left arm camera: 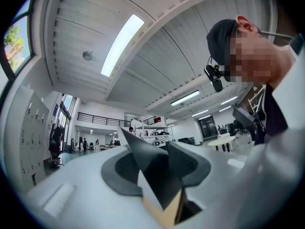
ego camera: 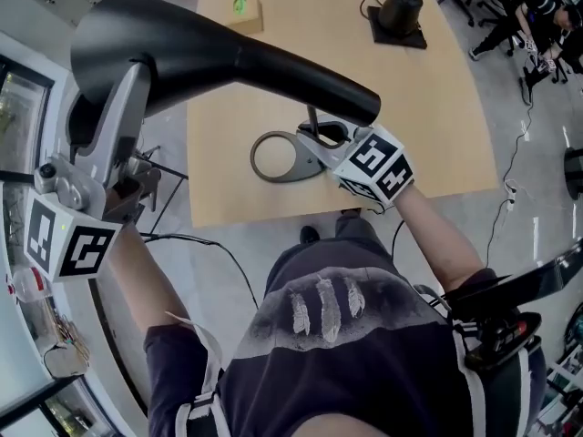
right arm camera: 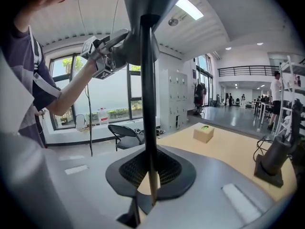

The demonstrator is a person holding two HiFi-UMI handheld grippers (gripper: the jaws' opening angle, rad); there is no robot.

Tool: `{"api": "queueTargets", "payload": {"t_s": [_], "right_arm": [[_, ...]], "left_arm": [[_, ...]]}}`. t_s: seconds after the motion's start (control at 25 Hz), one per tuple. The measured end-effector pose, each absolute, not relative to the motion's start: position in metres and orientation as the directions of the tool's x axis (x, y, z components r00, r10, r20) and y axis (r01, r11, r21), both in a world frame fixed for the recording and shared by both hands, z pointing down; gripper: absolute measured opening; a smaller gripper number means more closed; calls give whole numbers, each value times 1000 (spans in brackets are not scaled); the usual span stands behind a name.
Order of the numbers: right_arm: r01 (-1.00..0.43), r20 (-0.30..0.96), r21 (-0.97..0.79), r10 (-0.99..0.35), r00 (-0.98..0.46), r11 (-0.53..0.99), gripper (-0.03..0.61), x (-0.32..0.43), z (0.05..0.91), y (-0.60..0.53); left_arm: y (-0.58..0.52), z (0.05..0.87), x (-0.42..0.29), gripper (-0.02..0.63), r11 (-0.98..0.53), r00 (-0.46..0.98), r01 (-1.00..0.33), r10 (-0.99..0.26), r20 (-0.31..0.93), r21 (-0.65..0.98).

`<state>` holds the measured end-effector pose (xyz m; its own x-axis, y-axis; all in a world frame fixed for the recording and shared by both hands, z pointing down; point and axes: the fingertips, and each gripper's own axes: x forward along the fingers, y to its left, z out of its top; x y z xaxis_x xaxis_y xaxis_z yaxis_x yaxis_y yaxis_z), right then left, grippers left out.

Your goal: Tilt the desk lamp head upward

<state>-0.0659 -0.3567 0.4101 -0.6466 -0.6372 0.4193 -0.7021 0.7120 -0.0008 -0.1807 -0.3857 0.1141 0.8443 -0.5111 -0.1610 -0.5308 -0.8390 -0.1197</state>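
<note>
Left gripper [left arm camera: 159, 168] pinches the rim of the lamp head [ego camera: 209, 48], up over the table's [ego camera: 437, 107] left edge. Right gripper [right arm camera: 148, 175] is clamped on the stem [right arm camera: 148, 104], base [ego camera: 273, 157] at the near edge. Risk: the thin rim slips mid-tilt and the head drops, or the stem slides in the jaws and the base skids off the edge.

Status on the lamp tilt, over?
Left gripper shut on lamp head. Right gripper shut on lamp pole, just above base. Nothing blocking the head.
</note>
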Motion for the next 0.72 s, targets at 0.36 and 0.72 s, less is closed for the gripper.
{"api": "queueTargets", "payload": {"t_s": [0.36, 0.72], "right_arm": [[-679, 431, 4, -614, -661, 734, 14, -70, 409, -356], [-729, 359, 45, -692, -626, 683, 72, -57, 402, -342]], "left_arm": [[-377, 96, -172, 152, -834, 851, -522, -494, -177, -180], [-355, 98, -174, 226, -816, 835, -542, -493, -245, -203]]}}
